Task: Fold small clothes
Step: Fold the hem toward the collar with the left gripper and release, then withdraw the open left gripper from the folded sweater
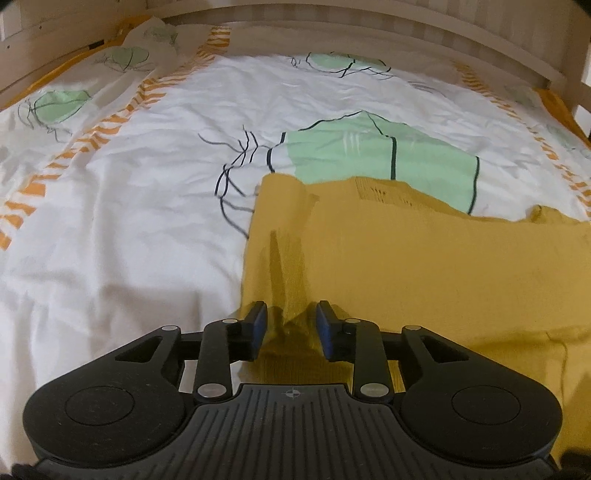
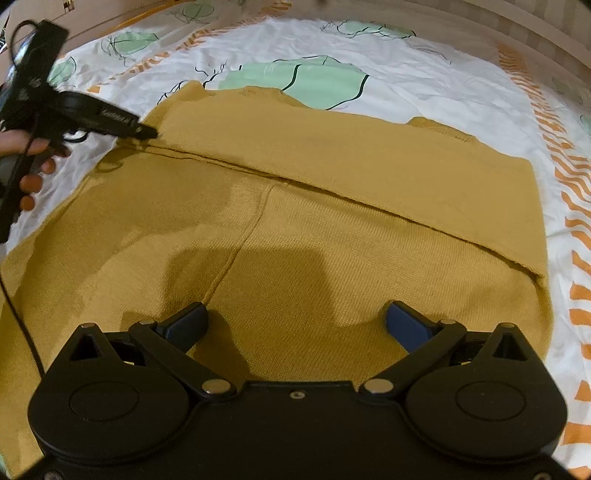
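Note:
A mustard-yellow knit sweater [image 2: 332, 206] lies spread on the bed, with its far part folded over in a long crease. My left gripper [image 1: 291, 325] sits at the sweater's [image 1: 406, 266] left edge. Its blue pads [image 1: 258, 326] stand a little apart, and a raised ridge of the knit lies between them without being pinched. In the right wrist view the left gripper [image 2: 146, 131] points at the left end of the crease, held by a hand [image 2: 29, 162]. My right gripper [image 2: 295, 321] hovers over the near half of the sweater, jaws wide apart with nothing between them.
The bed cover [image 1: 129, 221] is white with green leaf shapes and orange stripes. A pale wooden bed frame [image 1: 332, 22] runs along the far side. A pillow [image 1: 147, 48] in the same print lies at the far left. A black cable [image 2: 22, 325] hangs at the left.

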### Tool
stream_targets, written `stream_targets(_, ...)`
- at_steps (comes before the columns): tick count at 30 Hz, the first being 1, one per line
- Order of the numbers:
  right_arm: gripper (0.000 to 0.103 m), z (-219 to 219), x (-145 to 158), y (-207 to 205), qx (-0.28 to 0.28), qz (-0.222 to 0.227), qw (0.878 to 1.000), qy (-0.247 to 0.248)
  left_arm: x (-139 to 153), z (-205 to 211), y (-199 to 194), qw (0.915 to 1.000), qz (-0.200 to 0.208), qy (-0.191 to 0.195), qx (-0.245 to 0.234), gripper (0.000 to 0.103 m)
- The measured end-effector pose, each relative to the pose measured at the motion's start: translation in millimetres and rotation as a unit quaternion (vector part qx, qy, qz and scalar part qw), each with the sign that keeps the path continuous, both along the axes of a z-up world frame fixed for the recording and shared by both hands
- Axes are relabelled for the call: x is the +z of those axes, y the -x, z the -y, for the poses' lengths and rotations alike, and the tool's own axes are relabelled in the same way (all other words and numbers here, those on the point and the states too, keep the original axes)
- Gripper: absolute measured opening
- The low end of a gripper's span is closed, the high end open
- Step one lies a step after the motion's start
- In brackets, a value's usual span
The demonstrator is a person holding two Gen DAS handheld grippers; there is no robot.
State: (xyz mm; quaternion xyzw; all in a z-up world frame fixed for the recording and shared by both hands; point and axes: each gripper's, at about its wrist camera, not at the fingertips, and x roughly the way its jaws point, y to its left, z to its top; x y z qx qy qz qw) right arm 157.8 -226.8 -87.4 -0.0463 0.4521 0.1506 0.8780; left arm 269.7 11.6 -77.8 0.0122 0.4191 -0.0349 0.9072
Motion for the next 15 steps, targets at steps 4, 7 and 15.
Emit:
stream_targets(4, 0.103, 1.3, -0.8, 2.3, -0.002, 0.009, 1.000, -0.004, 4.4, -8.9, 17.7, 0.9998, -0.014, 0.014, 0.004, 0.037)
stream_targets(7, 0.103, 2.3, -1.9, 3.9, -0.005, 0.017, 1.000, -0.009, -0.9, -12.9, 31.1, 0.9985, -0.051, 0.009, 0.016, 0.046)
stream_targets(15, 0.103, 4.8, -4.9, 10.5, -0.005, 0.045, 0.999, -0.019, 2.9, -21.1, 83.3, 0.9978, -0.057, 0.030, 0.016, 0.048)
